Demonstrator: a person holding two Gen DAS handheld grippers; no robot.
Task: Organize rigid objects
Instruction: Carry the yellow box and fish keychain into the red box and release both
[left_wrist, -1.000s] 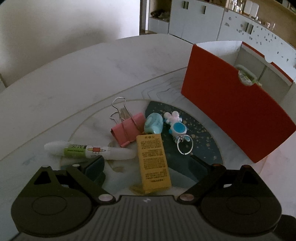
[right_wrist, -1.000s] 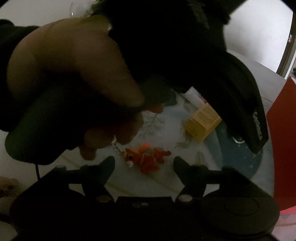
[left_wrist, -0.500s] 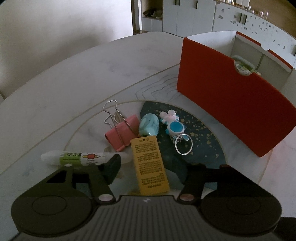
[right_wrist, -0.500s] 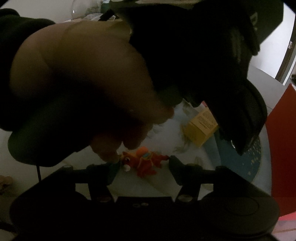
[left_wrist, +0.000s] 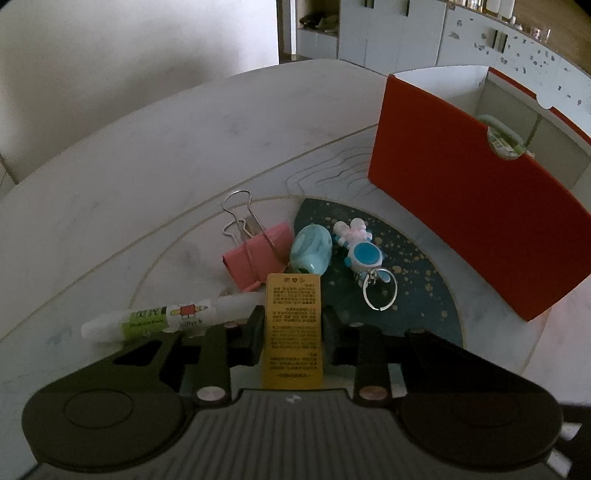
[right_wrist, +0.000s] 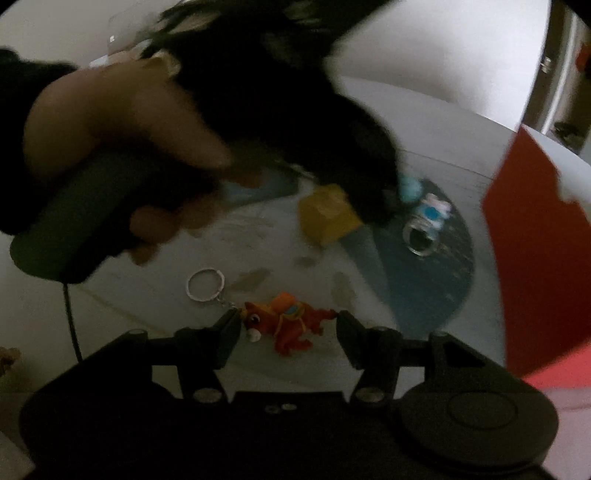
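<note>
My left gripper (left_wrist: 293, 325) is shut on a yellow box (left_wrist: 293, 328), its jaws against the box's long sides. Beyond it lie a pink binder clip (left_wrist: 258, 258), a teal toy (left_wrist: 310, 251), a blue-and-white keychain figure (left_wrist: 364, 254) with a ring, and a white glue tube (left_wrist: 166, 317). My right gripper (right_wrist: 288, 325) straddles a red keychain toy (right_wrist: 288, 325) on the table, its jaws touching the toy's ends. The yellow box also shows in the right wrist view (right_wrist: 325, 218), under the hand holding the left gripper (right_wrist: 110, 155).
A red and white open box (left_wrist: 472, 206) stands at the right, with a green-handled item (left_wrist: 502, 136) inside. It also shows in the right wrist view (right_wrist: 535, 240). A dark blue round mat (left_wrist: 417, 295) lies under the toys on the marble table (left_wrist: 147, 147).
My left gripper's jaws have closed from wide open onto the yellow box. My right gripper's jaws have narrowed around the red keychain toy. The hand with the left gripper has moved away, showing the toy's ring.
</note>
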